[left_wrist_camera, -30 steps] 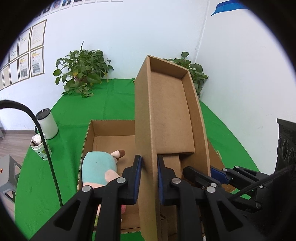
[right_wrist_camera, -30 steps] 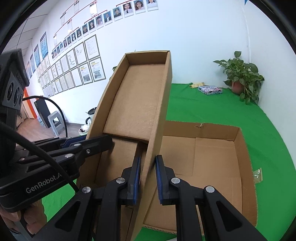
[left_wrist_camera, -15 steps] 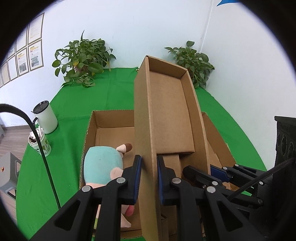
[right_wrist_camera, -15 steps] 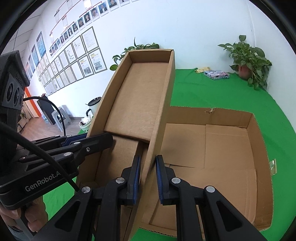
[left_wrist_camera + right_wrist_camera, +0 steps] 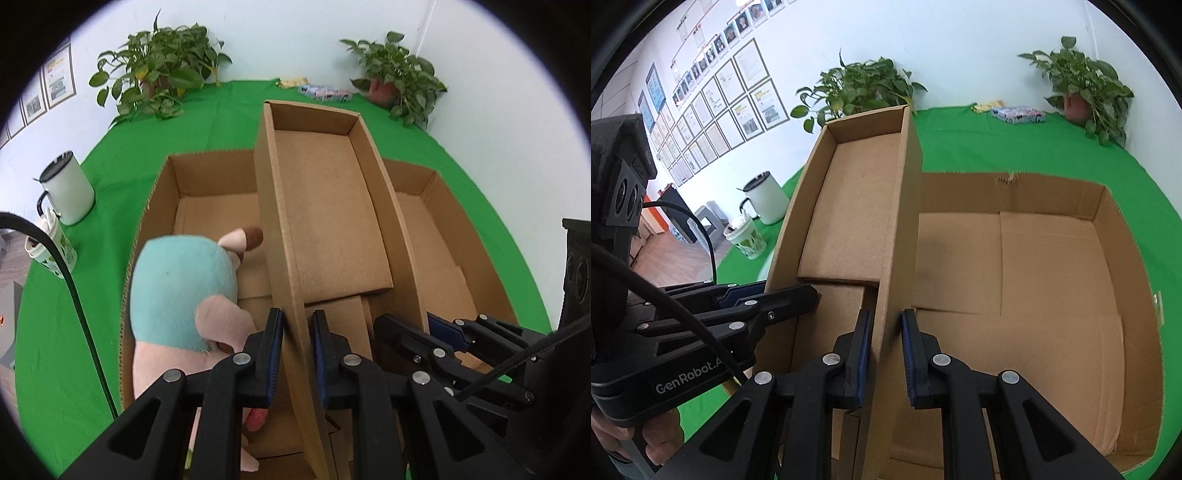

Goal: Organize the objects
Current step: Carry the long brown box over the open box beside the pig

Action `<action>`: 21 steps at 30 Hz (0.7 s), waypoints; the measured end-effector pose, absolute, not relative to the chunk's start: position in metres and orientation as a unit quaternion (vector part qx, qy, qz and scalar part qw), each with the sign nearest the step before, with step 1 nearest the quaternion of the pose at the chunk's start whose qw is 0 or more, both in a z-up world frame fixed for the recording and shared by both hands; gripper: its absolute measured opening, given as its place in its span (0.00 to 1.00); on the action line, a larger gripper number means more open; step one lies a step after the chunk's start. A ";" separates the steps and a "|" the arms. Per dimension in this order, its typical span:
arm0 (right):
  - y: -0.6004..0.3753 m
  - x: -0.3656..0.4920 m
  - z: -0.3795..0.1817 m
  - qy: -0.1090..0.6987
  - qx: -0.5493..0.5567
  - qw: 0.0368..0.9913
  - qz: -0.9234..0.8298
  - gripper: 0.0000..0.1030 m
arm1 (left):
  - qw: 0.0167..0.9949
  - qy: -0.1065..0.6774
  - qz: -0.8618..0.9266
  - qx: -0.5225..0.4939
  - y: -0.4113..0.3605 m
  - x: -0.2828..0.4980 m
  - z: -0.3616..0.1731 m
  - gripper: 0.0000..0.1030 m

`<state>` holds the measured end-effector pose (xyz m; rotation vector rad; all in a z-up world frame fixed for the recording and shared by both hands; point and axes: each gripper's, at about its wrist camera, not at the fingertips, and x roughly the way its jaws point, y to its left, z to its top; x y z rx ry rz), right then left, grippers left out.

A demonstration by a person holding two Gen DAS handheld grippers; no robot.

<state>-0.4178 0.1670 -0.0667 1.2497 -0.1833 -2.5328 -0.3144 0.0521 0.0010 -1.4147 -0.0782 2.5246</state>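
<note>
My left gripper (image 5: 297, 354) is clamped on the left side wall of the narrow cardboard tray (image 5: 332, 221), one pad on each face of the wall. My right gripper (image 5: 884, 354) is clamped the same way on the tray's right side wall. Each gripper also shows in the other's view: the right gripper at lower right of the left wrist view, the left gripper at lower left of the right wrist view.

The tray is tilted, far end raised, near end down inside the large open cardboard box (image 5: 159, 206), which sits on the green-covered bench (image 5: 55, 332).

Left wrist view only: a plush toy (image 5: 181, 288) with a teal back and pink limbs lies in the box's left part, just beside the tray's left wall. The tray hides it from the right wrist view.

Right wrist view only: the box's right part (image 5: 1100, 206), bare cardboard floor, and rows of framed papers (image 5: 713, 122) on the wall.

Both views: white mug (image 5: 68, 188) and a paper cup (image 5: 51, 251) at the bench's left edge, two potted plants (image 5: 162, 74) at the back wall, a small printed packet (image 5: 1017, 114) between them.
</note>
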 end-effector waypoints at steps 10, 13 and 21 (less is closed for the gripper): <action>0.159 -0.419 -0.134 -0.095 0.484 0.145 -0.858 0.12 | 0.103 -0.018 0.849 -0.518 0.055 -0.315 -0.033 0.16; 0.152 -0.421 -0.144 -0.096 0.492 0.135 -0.855 0.10 | 0.108 -0.016 0.845 -0.523 0.055 -0.312 -0.033 0.16; 0.132 -0.425 -0.152 -0.063 0.496 0.128 -0.856 0.10 | 0.127 -0.028 0.861 -0.492 0.046 -0.278 -0.016 0.16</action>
